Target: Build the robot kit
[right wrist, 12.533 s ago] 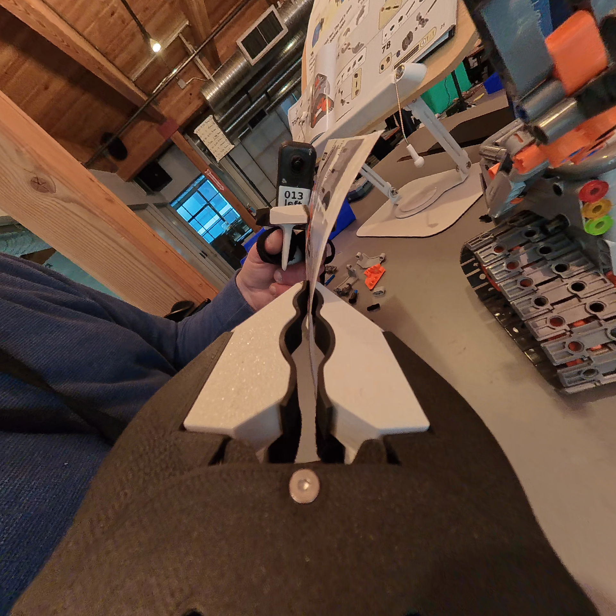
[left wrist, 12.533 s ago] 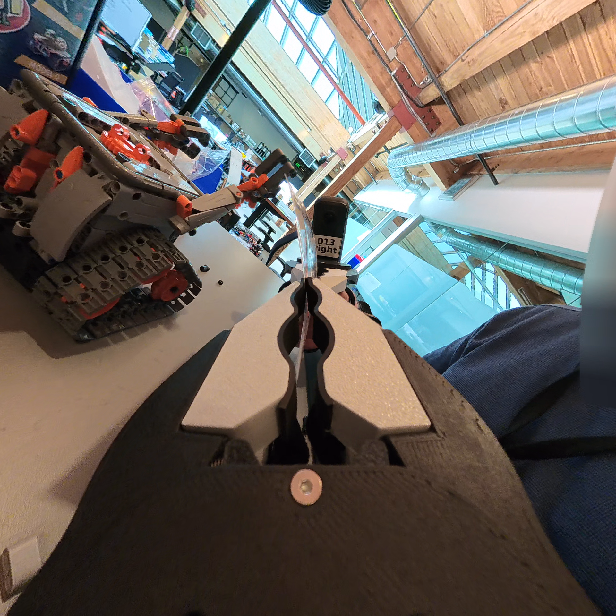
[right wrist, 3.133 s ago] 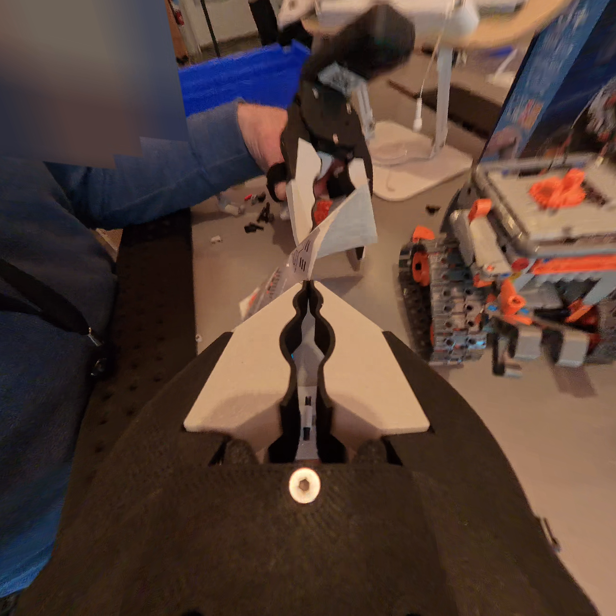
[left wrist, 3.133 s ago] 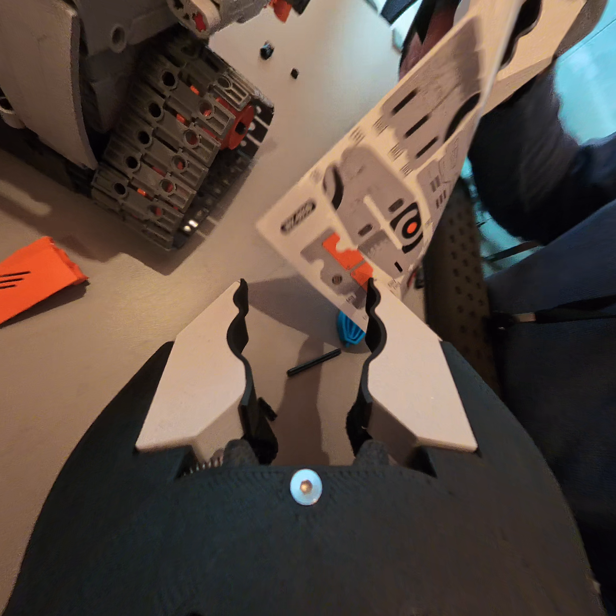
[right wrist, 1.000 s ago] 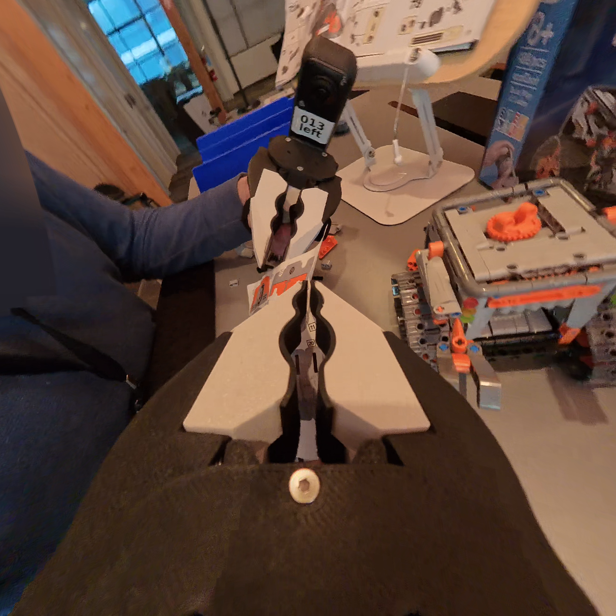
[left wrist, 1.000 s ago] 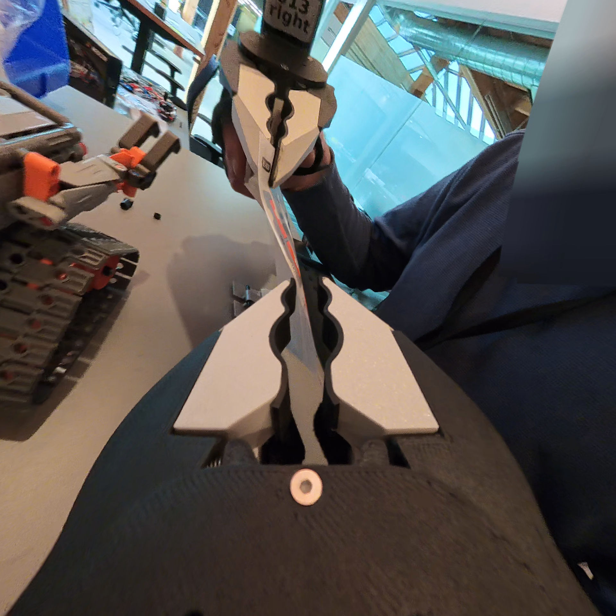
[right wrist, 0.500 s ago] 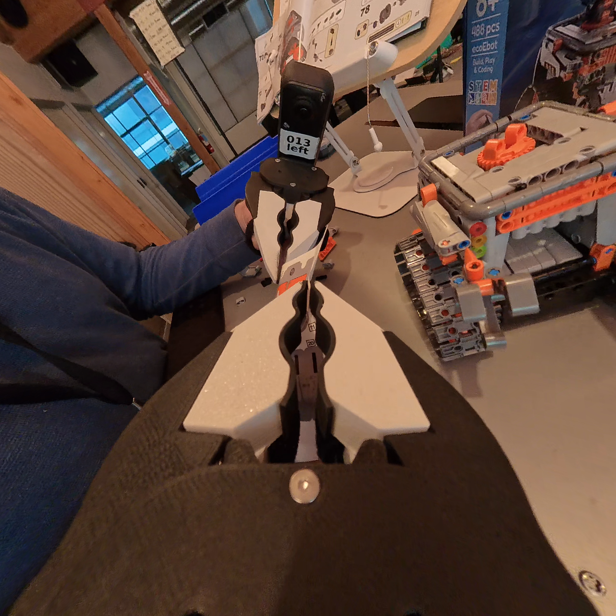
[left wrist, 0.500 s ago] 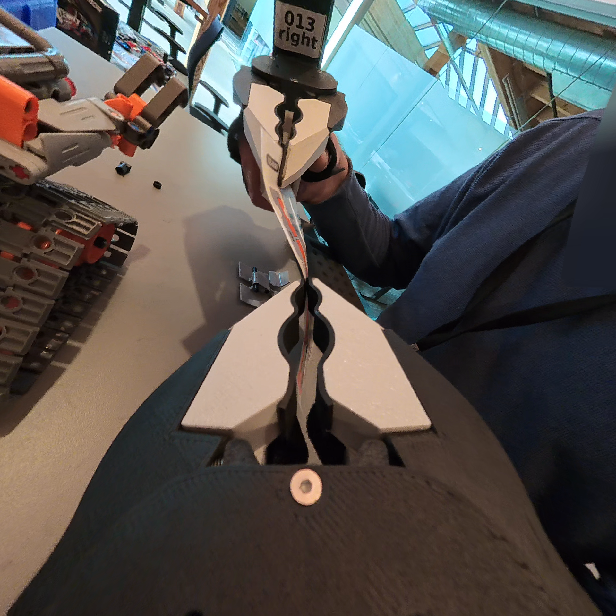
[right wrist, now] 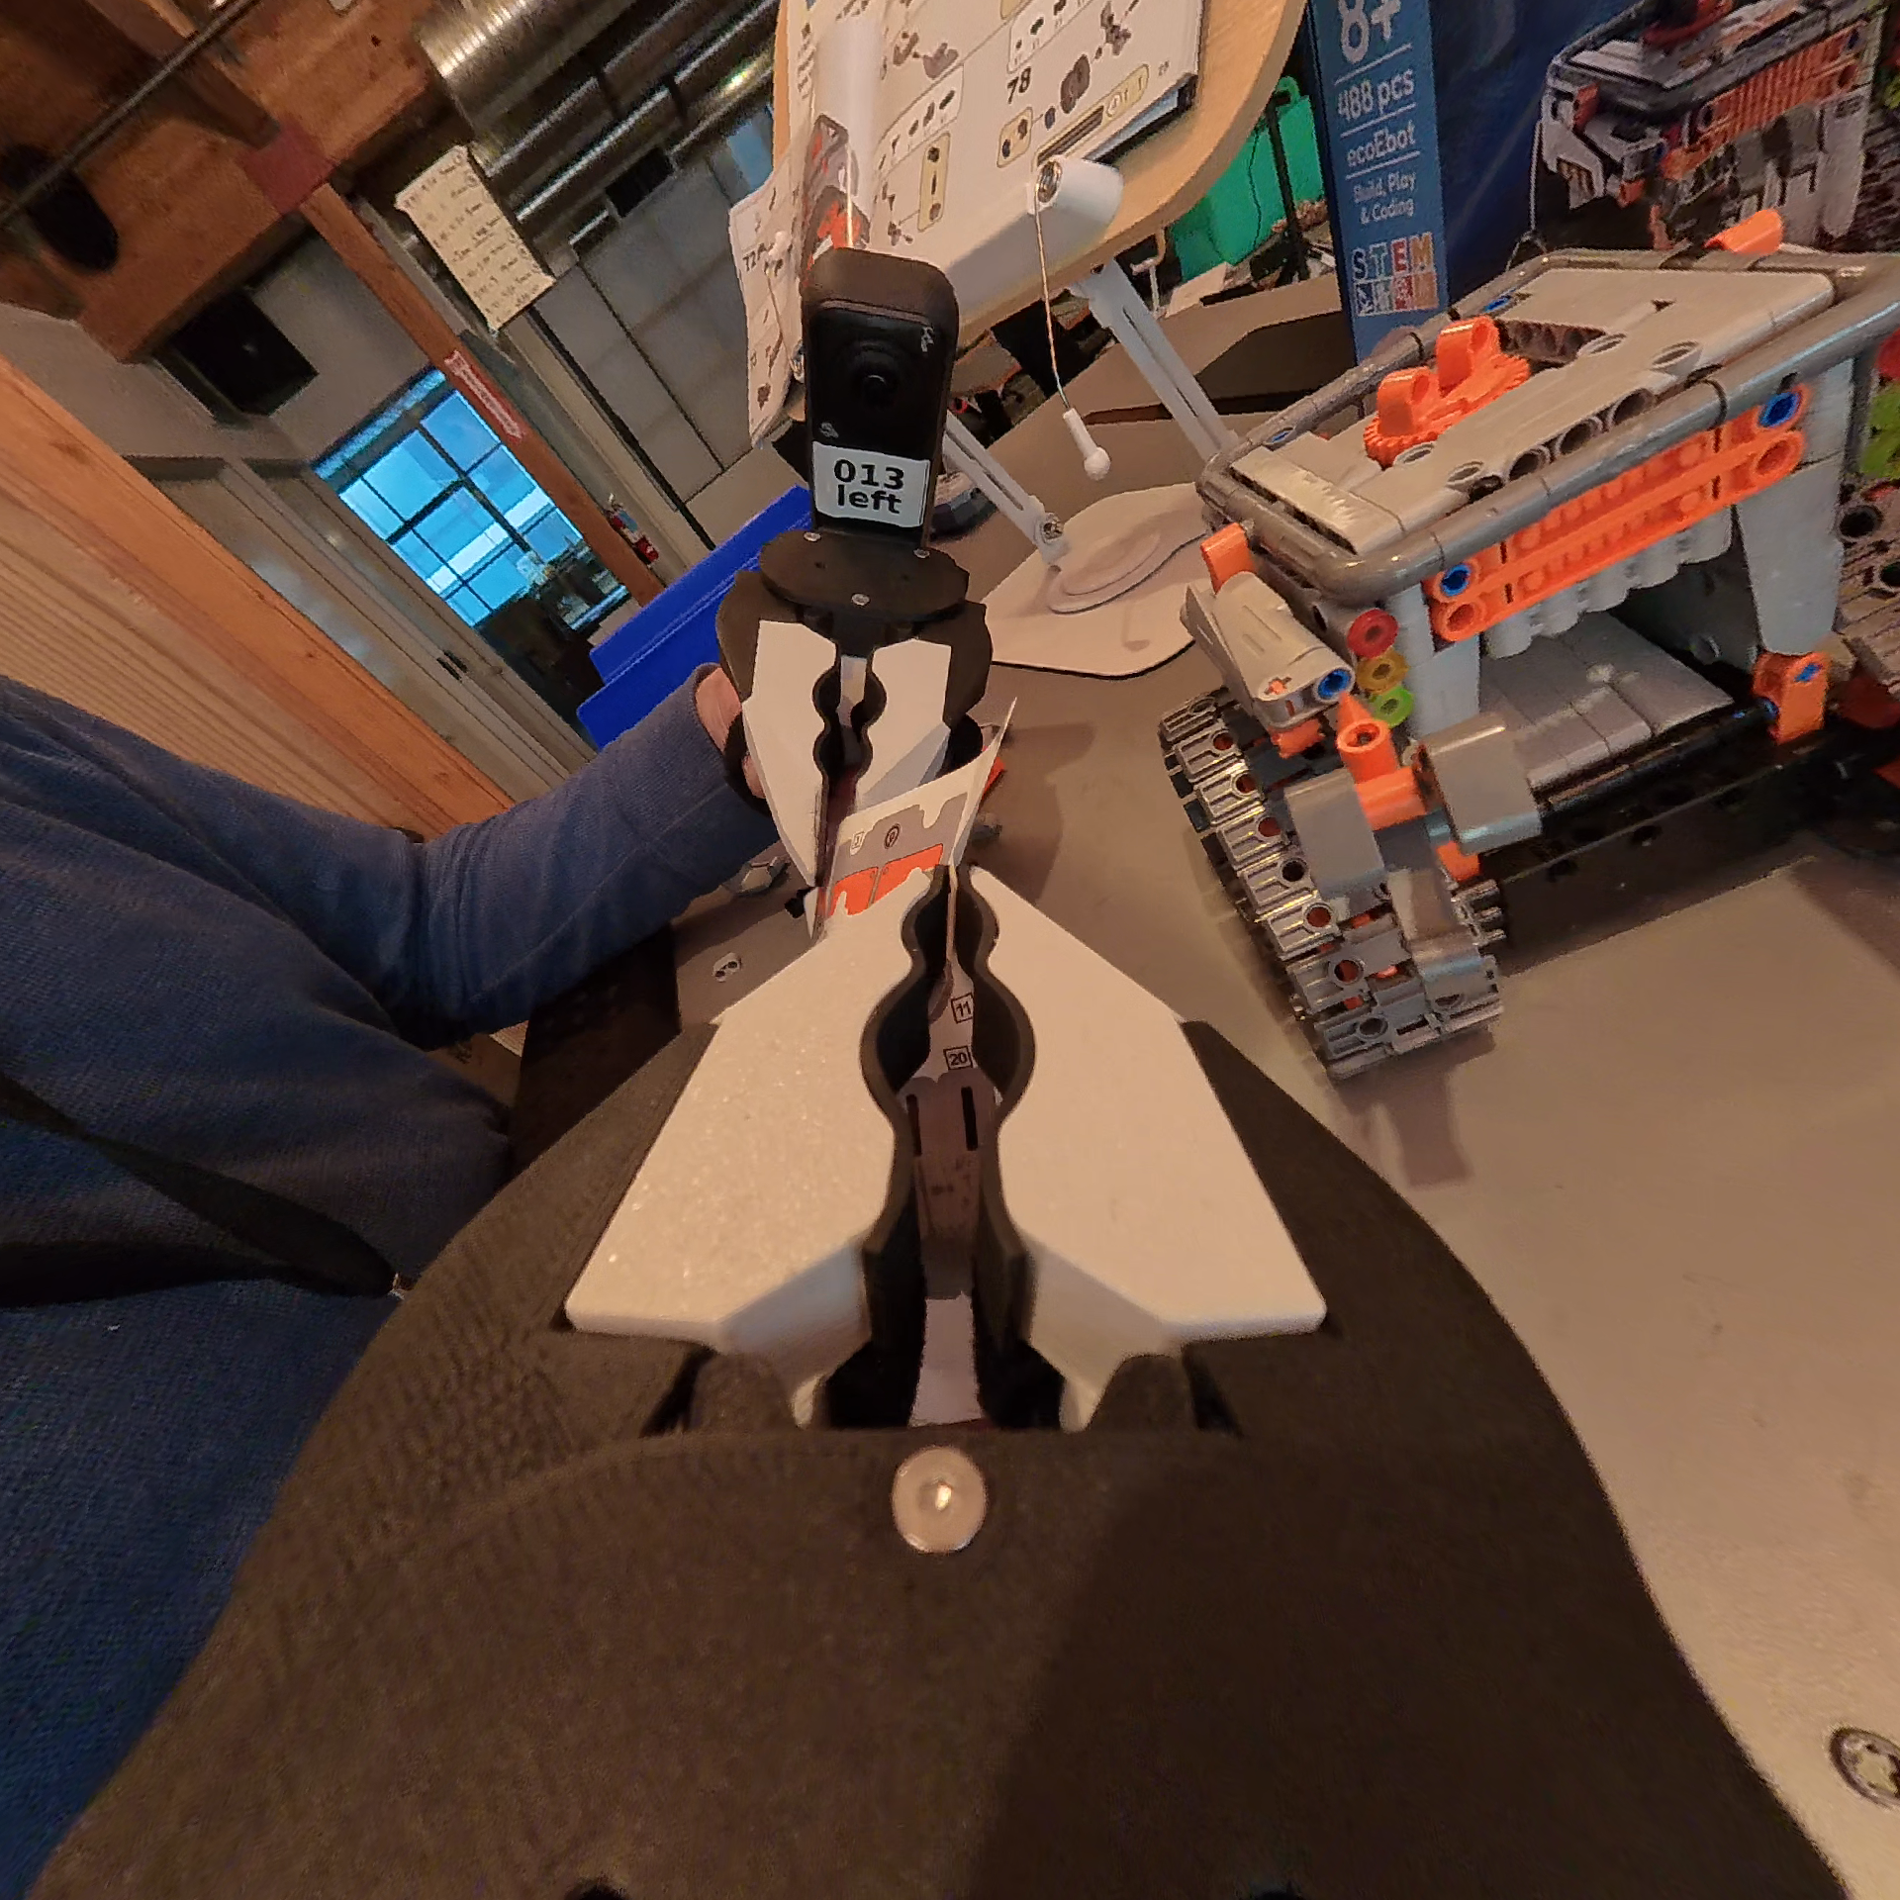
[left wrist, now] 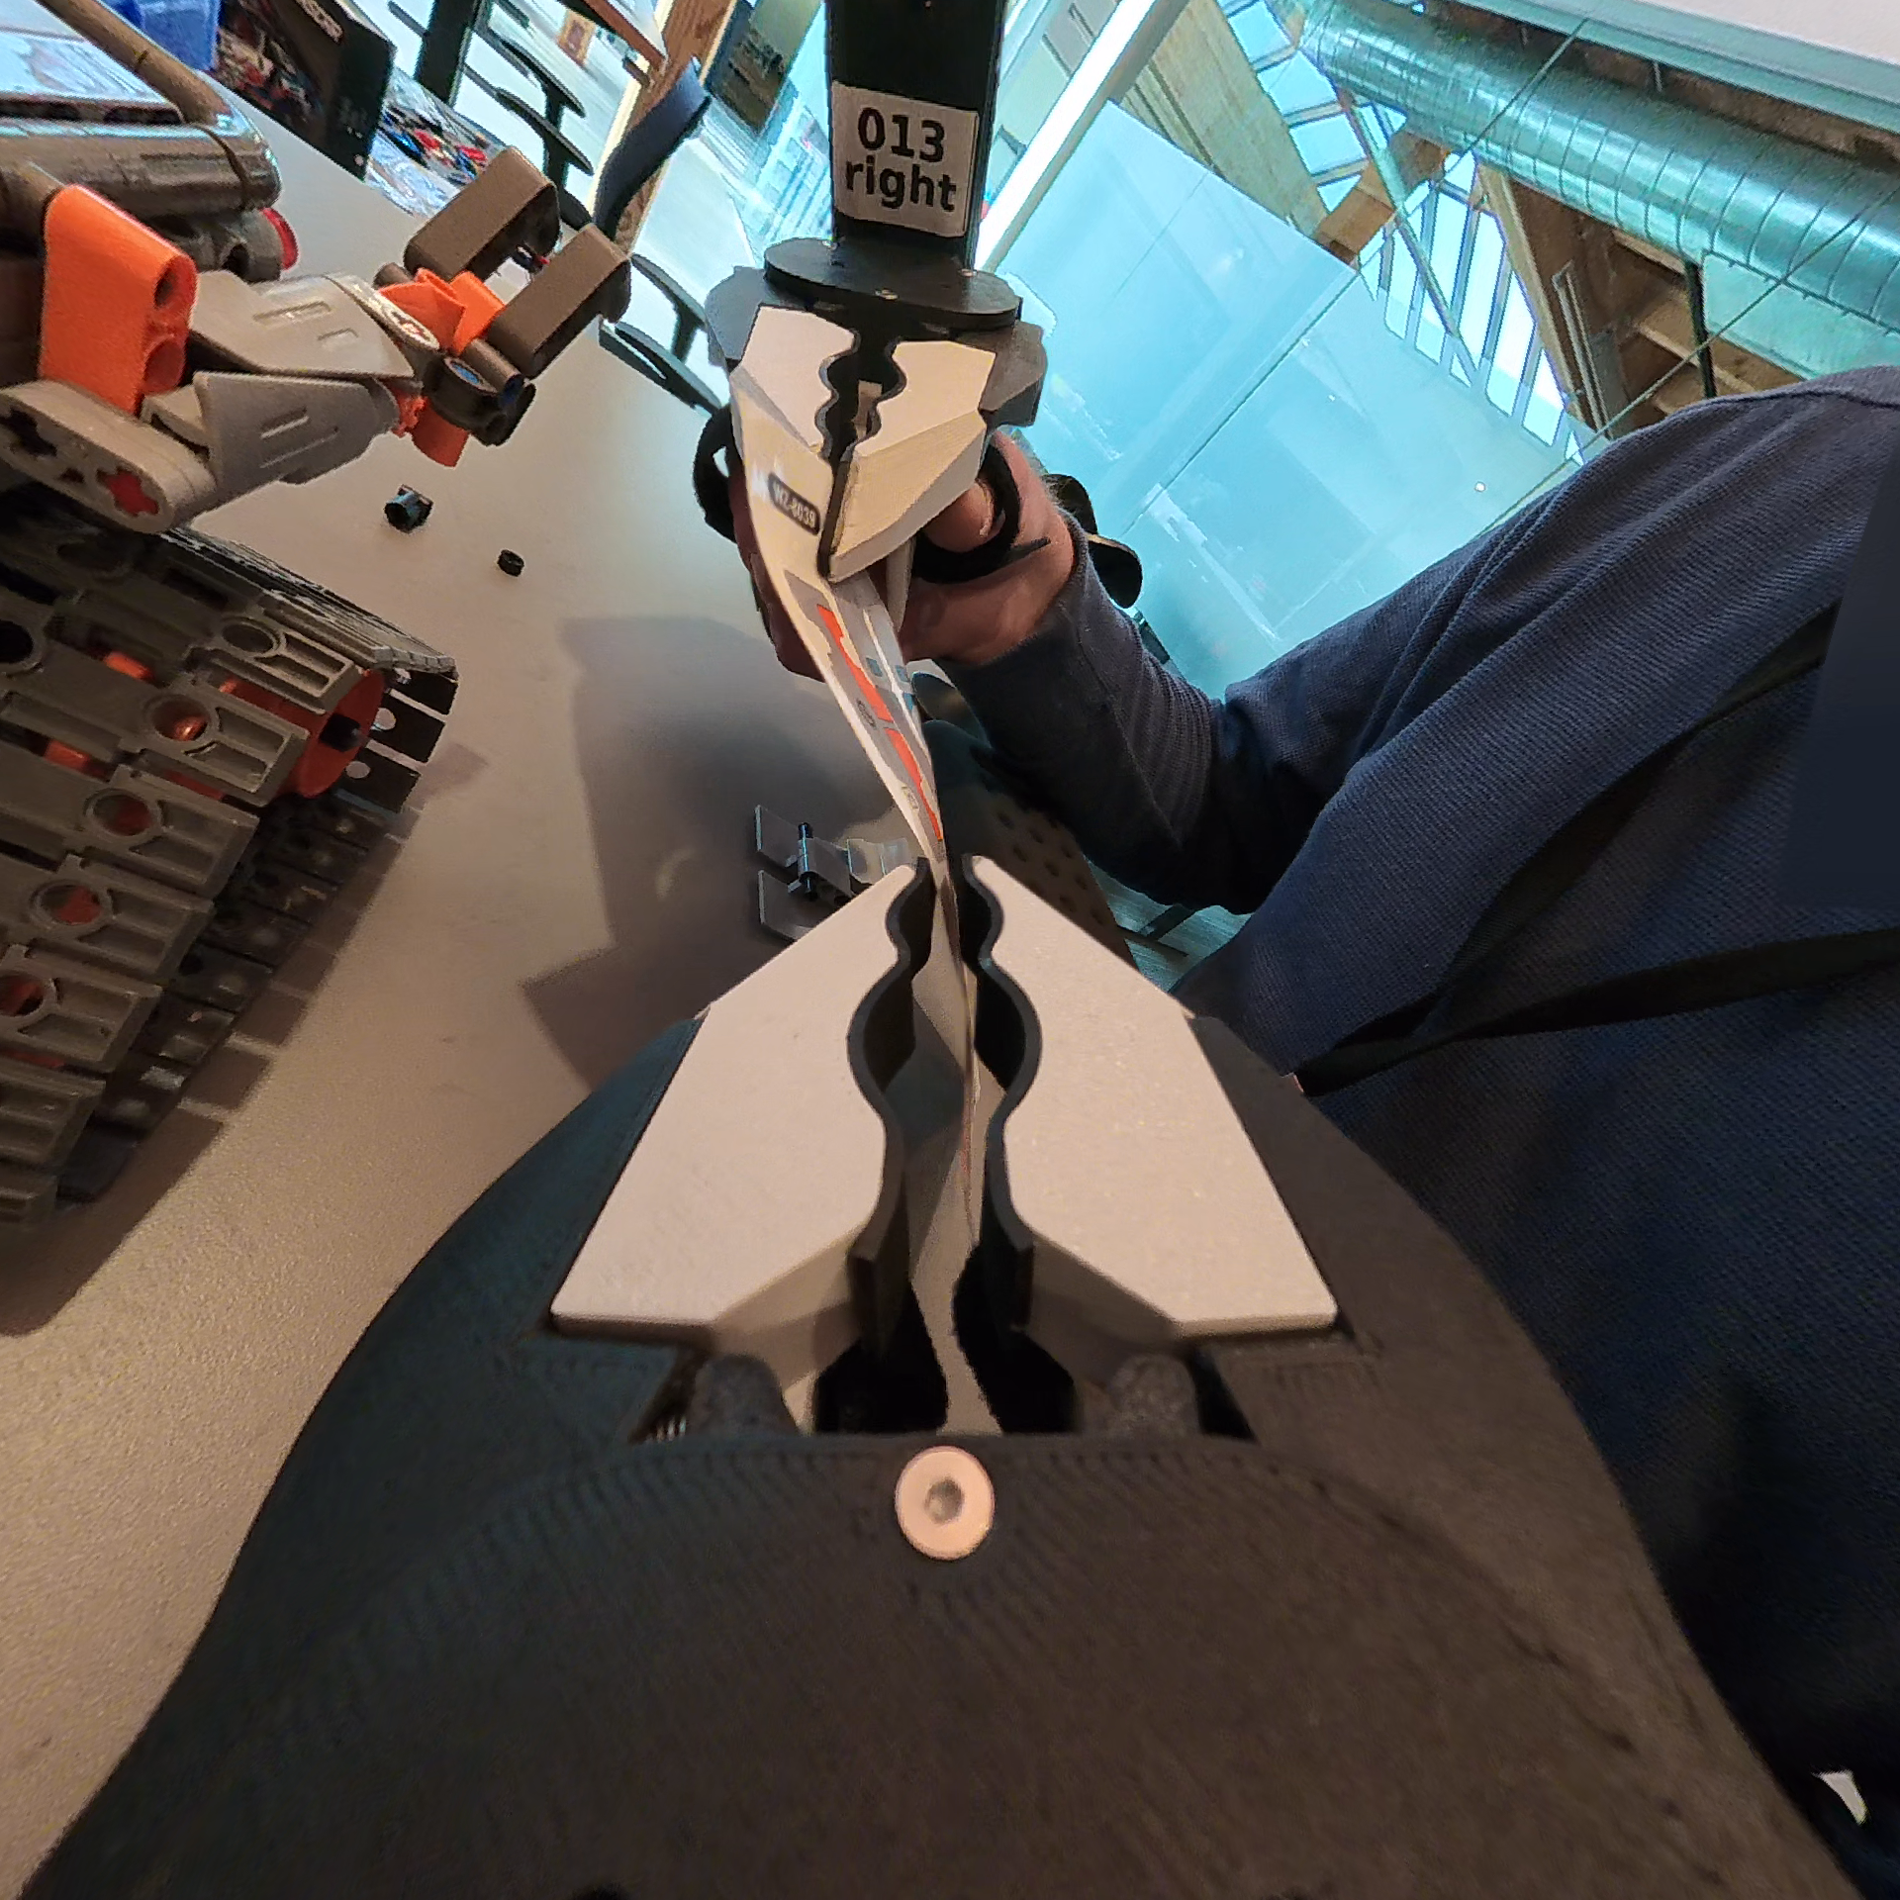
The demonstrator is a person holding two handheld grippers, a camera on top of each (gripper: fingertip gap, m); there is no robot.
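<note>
Approx 3 s back the left gripper [left wrist: 946,874] was spread wide w/ only the other tool on the sheet. Now both jaws are pressed together on the sticker sheet [left wrist: 874,709], left at one end, right gripper [right wrist: 951,884] at the other, tips closer together than a sec ago. The sheet hangs above the worktop [left wrist: 576,925], strung btwn them w/ a slight twist: thin, glossy, flexible, w/ grey, white and orange die-cut shapes. Jaws are matte pale plastic w/ wavy inner edges. Beside them sits a tracked brick model [right wrist: 1439,720], hard grey and orange plastic w/ studded treads.
</note>
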